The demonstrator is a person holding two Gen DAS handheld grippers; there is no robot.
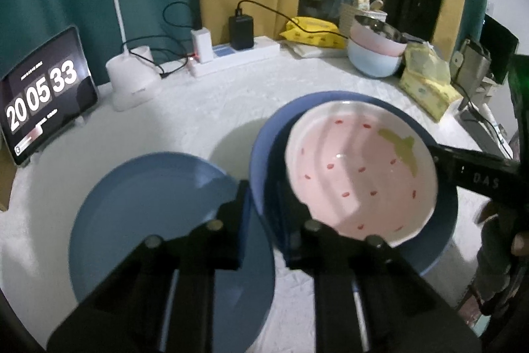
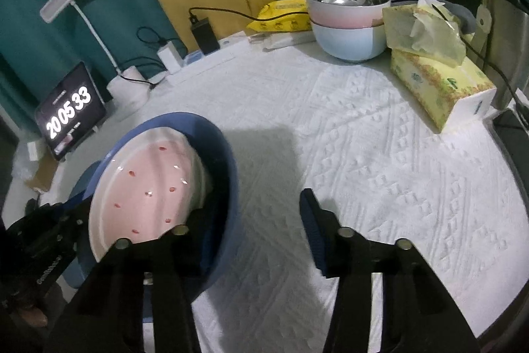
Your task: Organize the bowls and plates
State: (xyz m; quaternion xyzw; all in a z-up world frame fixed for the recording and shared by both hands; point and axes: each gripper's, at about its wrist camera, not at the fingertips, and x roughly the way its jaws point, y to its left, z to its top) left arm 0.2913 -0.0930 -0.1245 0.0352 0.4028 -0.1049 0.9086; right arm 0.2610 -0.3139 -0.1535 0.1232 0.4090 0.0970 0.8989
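Two bowls sit one inside the other on the white cloth.

From your left wrist, the left gripper is clenched on the near rim of the dark blue bowl; the rim passes between its fingers. The pink bowl, with strawberry dots, lies tilted inside it, a little to the right of your fingers. A flat blue plate rests just beside, on the left.

From your right wrist, the right gripper is released. Its left finger is down inside the dark blue bowl, at the near edge of the pink bowl. Its right finger stands apart over bare cloth, and the blue wall between them is not pressed. So the pink bowl lies to the left of this tool, and your right hand is the nearer one for it. I think the next move needs this gripper shifted left onto the pink rim while the left one steadies the dark blue bowl.
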